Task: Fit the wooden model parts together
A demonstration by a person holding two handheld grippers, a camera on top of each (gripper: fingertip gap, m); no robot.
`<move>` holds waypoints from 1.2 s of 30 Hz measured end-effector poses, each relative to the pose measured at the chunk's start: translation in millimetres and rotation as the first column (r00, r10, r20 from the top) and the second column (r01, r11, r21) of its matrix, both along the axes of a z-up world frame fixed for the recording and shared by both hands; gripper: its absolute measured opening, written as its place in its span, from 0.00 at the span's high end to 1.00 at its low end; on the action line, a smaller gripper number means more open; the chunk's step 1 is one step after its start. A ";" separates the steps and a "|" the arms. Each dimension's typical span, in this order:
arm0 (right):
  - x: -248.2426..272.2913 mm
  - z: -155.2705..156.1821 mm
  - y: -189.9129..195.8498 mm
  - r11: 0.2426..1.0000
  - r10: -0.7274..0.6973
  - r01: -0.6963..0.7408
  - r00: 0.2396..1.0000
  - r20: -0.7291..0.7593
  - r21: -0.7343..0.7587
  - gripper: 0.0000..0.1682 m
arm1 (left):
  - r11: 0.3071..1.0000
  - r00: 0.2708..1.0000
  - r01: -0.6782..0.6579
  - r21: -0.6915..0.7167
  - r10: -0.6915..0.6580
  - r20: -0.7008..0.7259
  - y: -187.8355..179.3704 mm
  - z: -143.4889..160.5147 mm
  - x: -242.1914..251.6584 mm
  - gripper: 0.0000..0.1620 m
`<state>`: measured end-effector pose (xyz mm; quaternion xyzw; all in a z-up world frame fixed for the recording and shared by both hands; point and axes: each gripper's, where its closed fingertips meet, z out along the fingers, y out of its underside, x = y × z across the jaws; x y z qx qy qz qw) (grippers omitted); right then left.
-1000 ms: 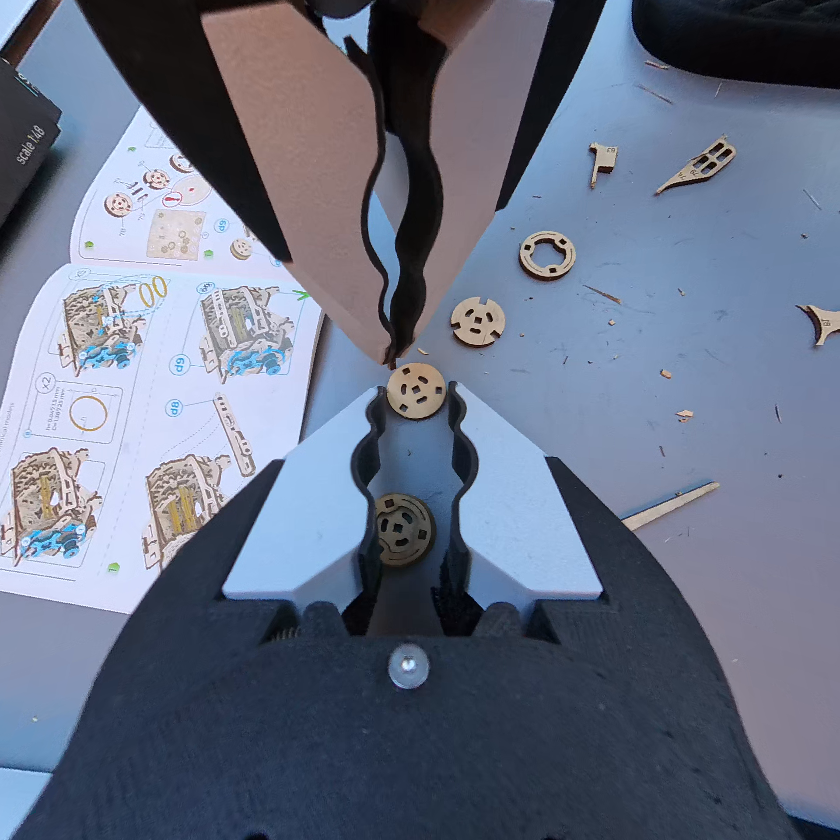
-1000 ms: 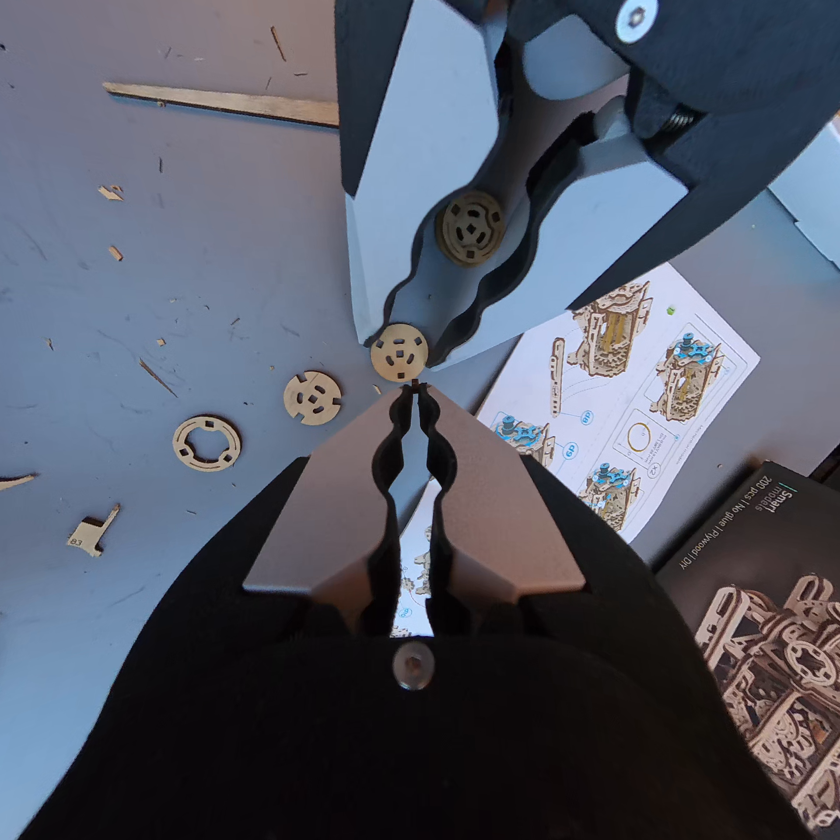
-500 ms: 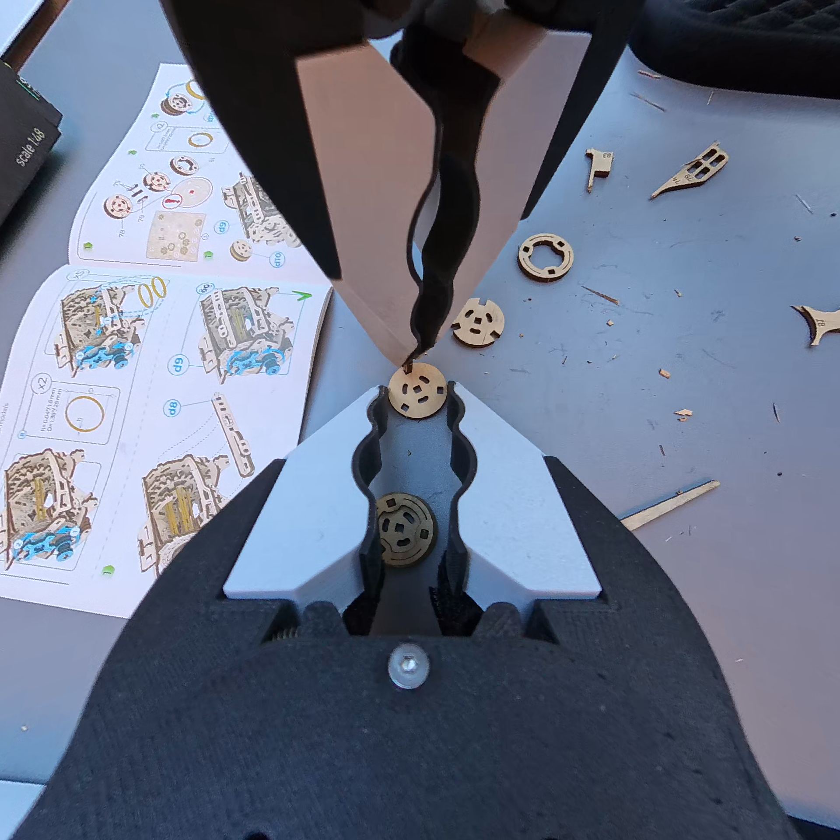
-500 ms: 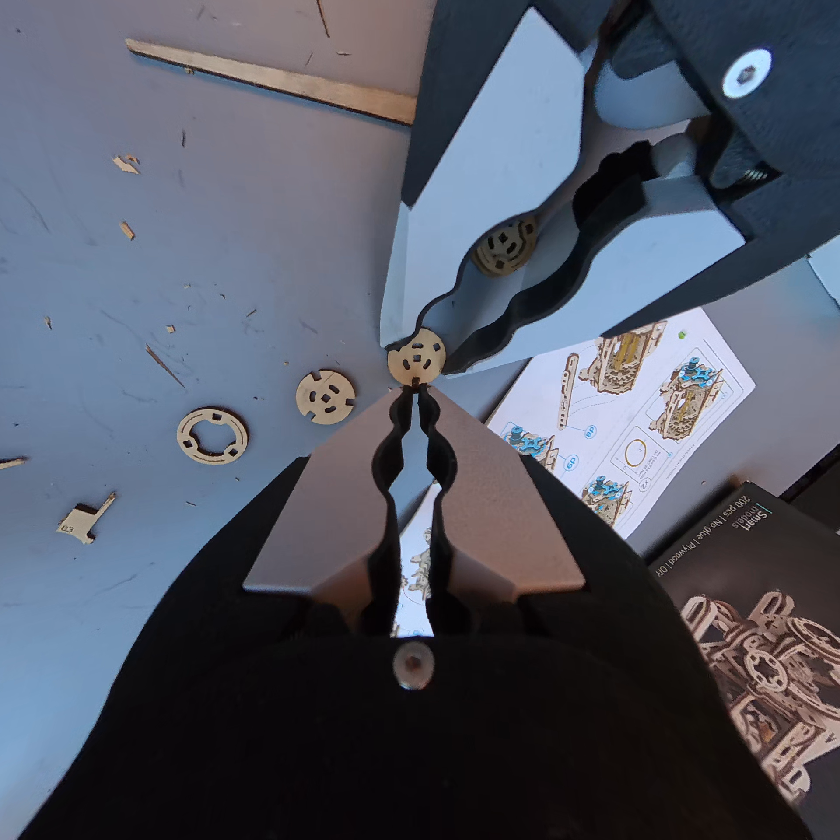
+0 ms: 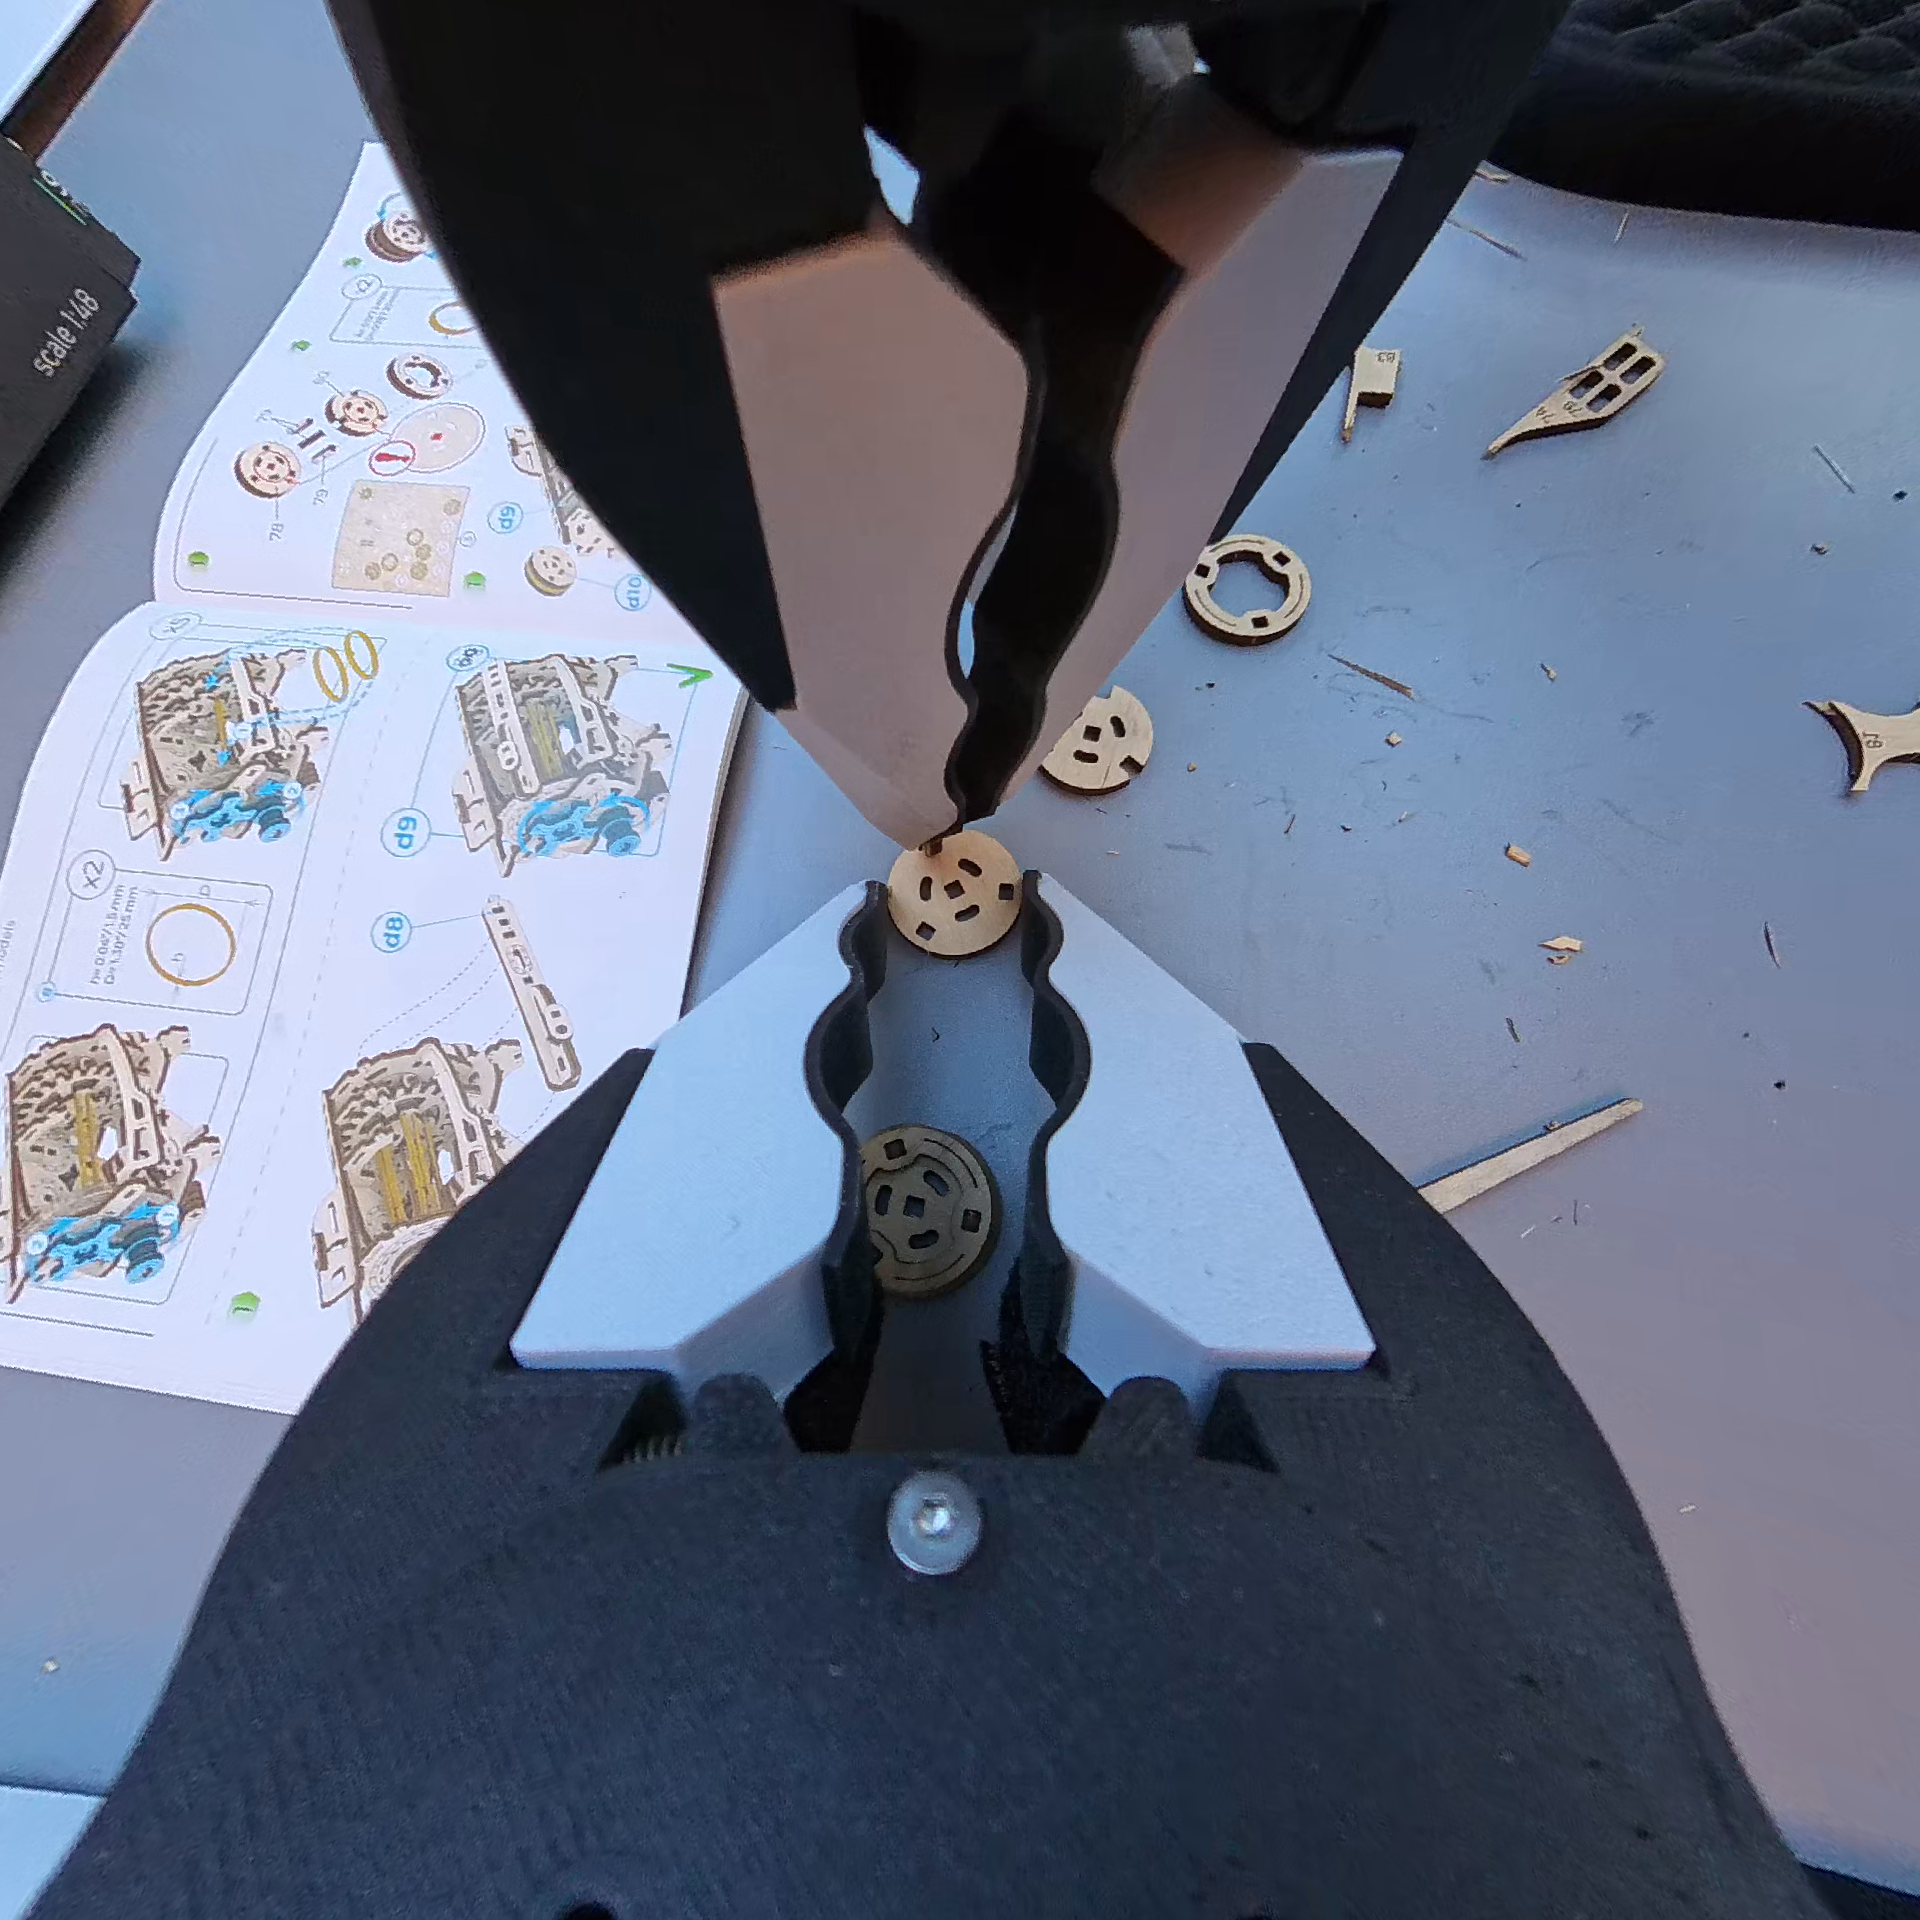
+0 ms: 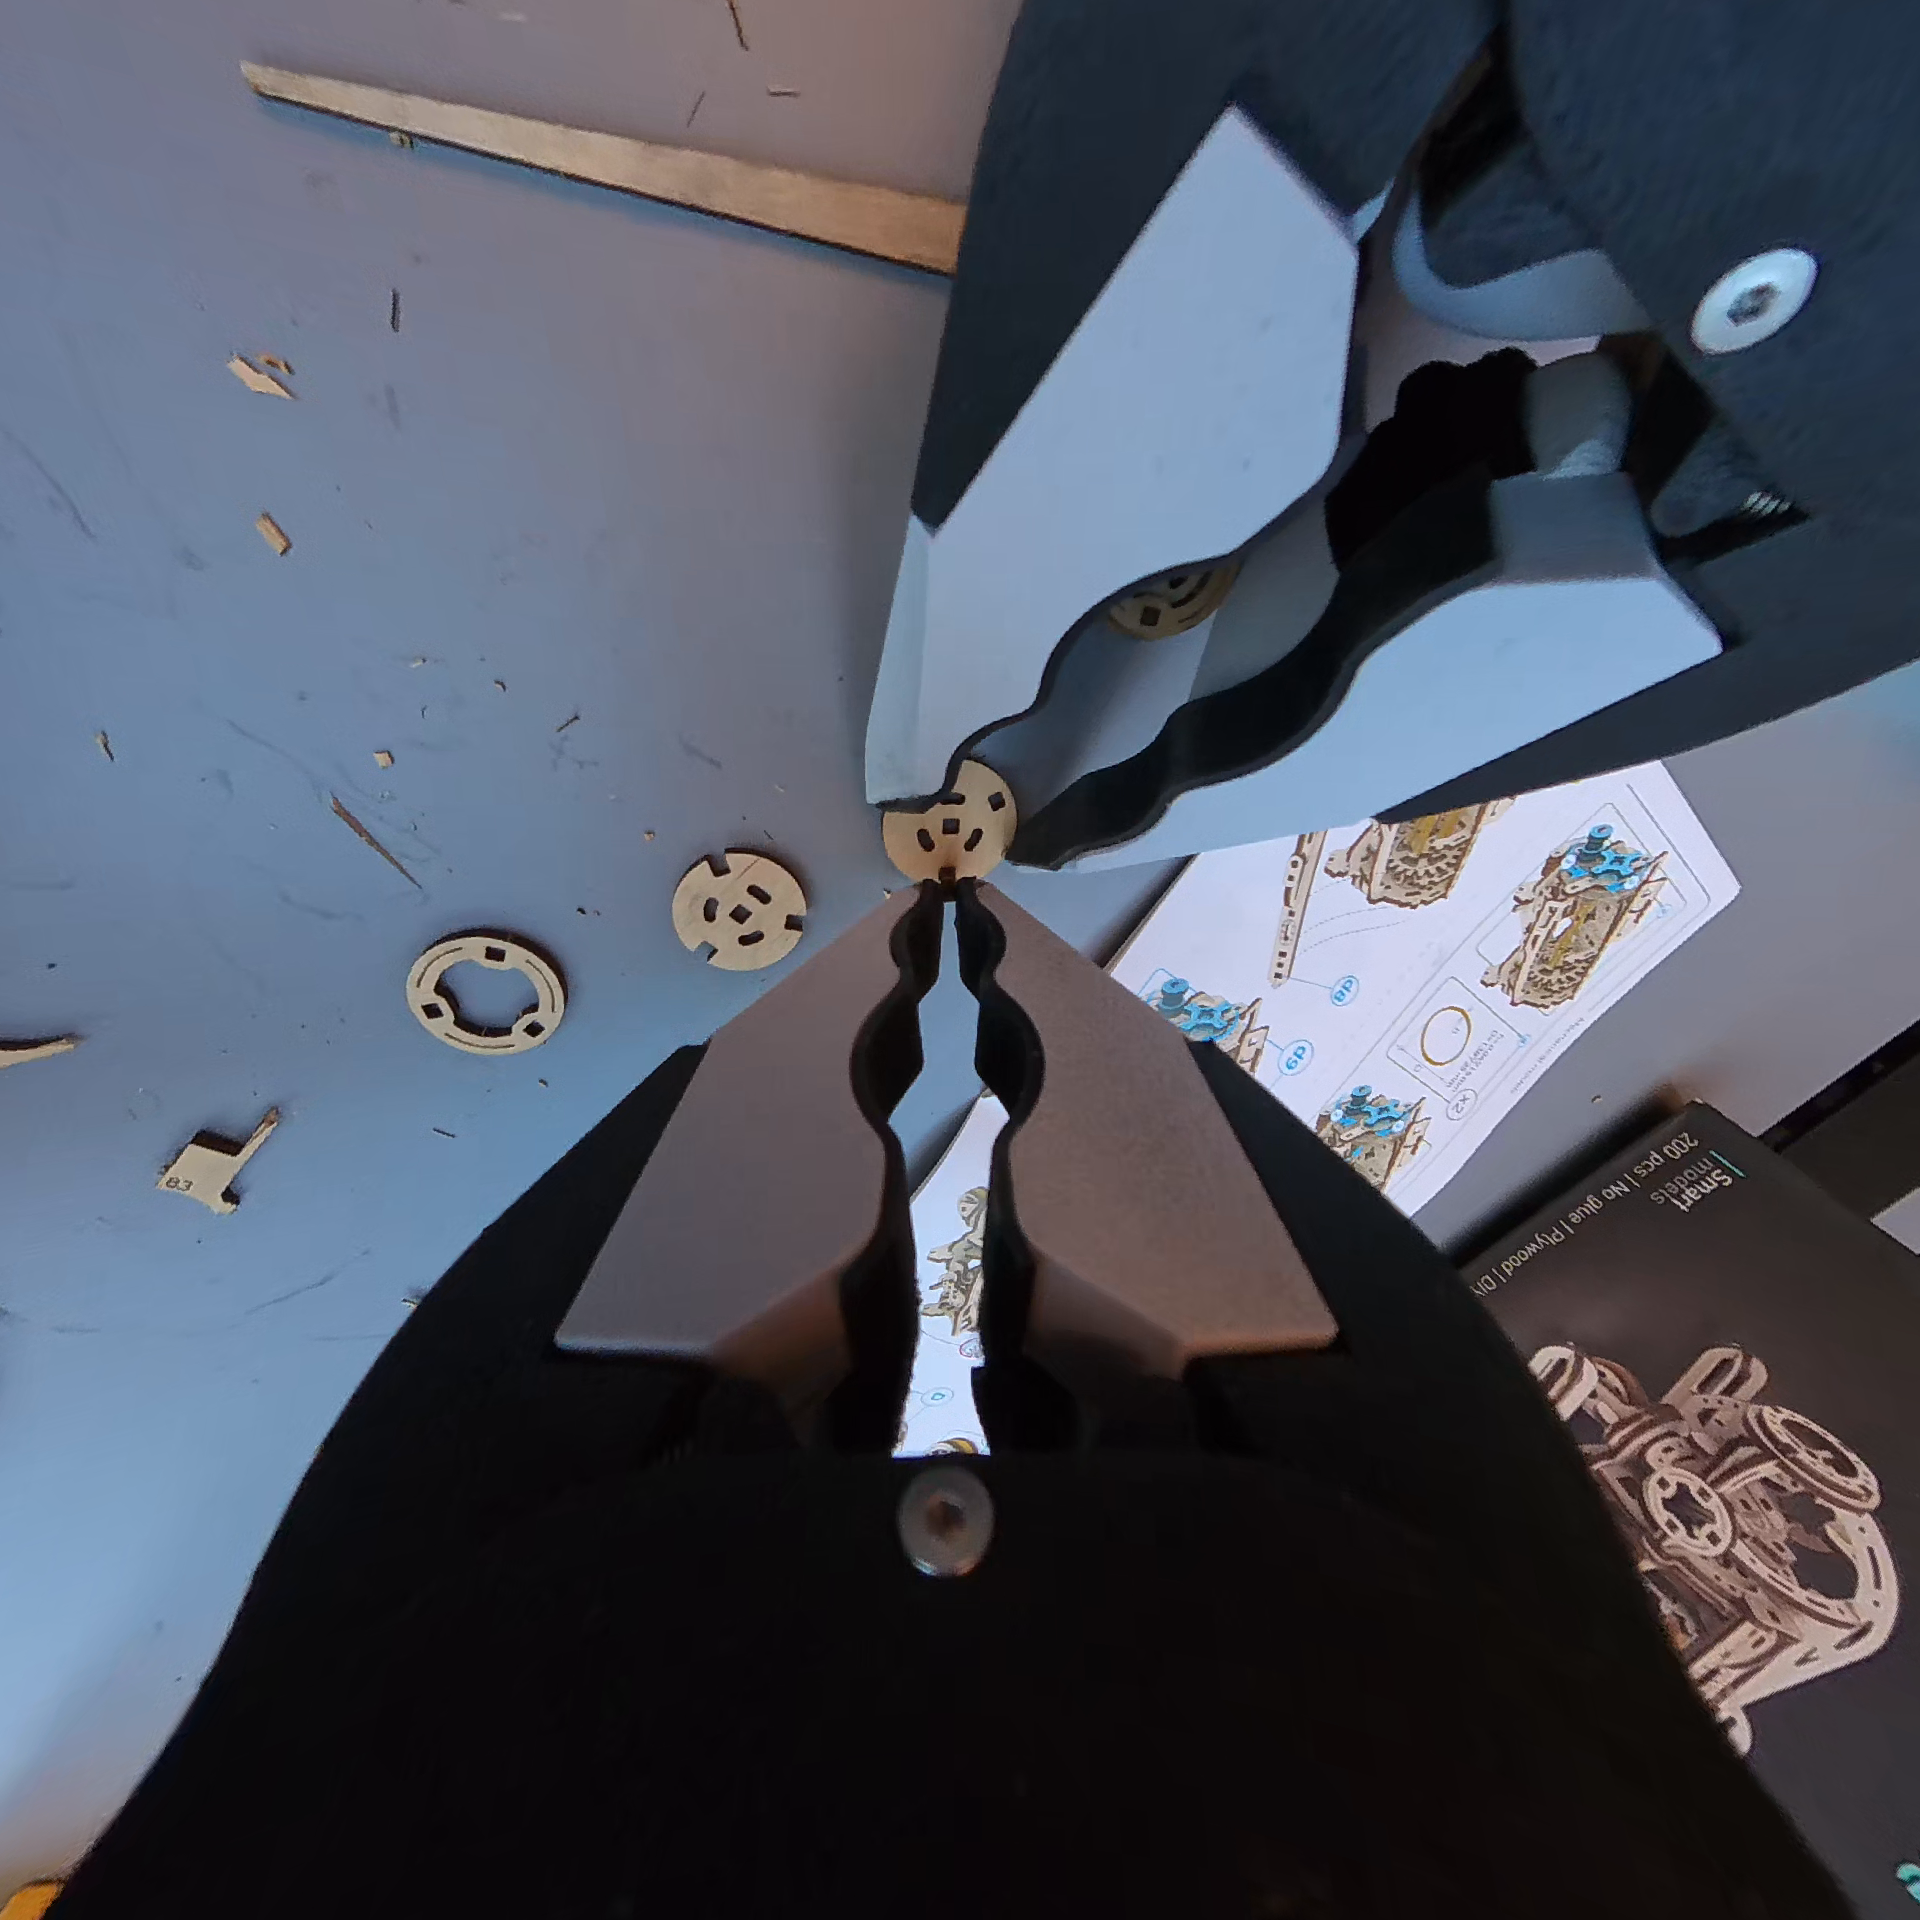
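Pinching a tiny peg [image 6: 948,876], the right gripper [image 6: 948,883] meets the slotted disc [image 5: 954,894] — clamped in the left gripper [image 5: 954,902].

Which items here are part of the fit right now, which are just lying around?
In play:
left gripper
small slotted disc at its tips
right gripper
tiny peg at its tips

Lying about:
notched disc
ring
wood strip
instruction sheet
box
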<state>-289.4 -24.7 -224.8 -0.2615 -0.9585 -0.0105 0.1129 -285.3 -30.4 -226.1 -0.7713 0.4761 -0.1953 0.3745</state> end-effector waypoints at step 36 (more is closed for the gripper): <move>-7.7 2.7 -0.4 0.840 -0.358 0.183 0.894 -0.268 -0.511 0.95 | 1.000 1.000 -0.006 0.001 0.006 0.001 -0.2 0.1 -0.8 0.85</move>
